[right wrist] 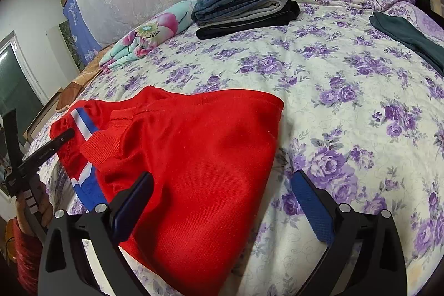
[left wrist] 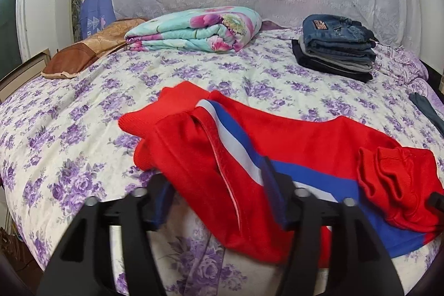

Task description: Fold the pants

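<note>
Both grippers, left gripper (left wrist: 219,196) and right gripper (right wrist: 222,201), are hanging spread over the red pants (right wrist: 194,157), which are lying roughly folded on the bed (right wrist: 347,107), needing another fold before joining the stack of folded pants (right wrist: 244,2).

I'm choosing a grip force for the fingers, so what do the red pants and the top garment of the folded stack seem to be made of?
The red pants look like a smooth, slightly shiny knit, likely synthetic tracksuit fabric, with ribbed cuffs and a white and blue side stripe. The top garment of the folded stack looks like matte blue denim, judging by its faded seams and waistband patch.
</note>
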